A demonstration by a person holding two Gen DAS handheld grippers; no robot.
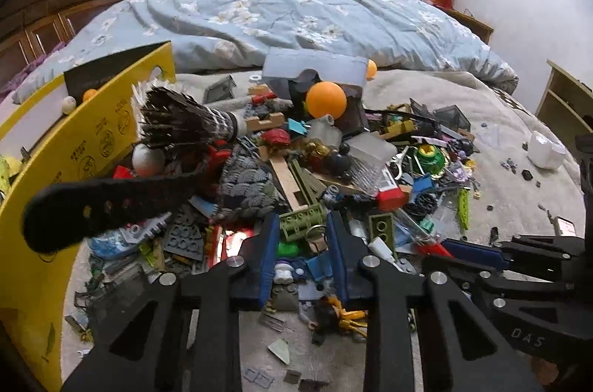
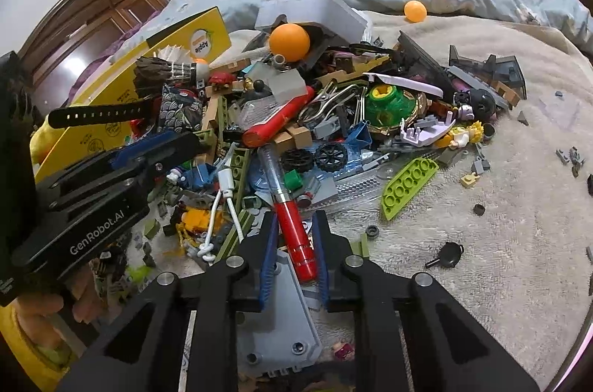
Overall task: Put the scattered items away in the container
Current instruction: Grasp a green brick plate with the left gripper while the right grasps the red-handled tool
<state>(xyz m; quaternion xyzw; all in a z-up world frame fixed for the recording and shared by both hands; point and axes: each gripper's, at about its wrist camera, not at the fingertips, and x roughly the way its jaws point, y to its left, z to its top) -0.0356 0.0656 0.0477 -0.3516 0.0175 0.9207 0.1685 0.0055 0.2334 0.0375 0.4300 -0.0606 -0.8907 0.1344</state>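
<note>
1. A yellow cardboard box stood left of the toy pile, holding a few balls; most clutter remained on the blanket.
2. The left gripper pinched an olive brick piece.
3. The right gripper clamped a red pen.

A heap of small plastic building bricks and toy bits sprawls across the beige blanket, an orange ping-pong ball perched on top. A red-and-clear pen lies at the near edge. The yellow cardboard box stands open, just left.
</note>
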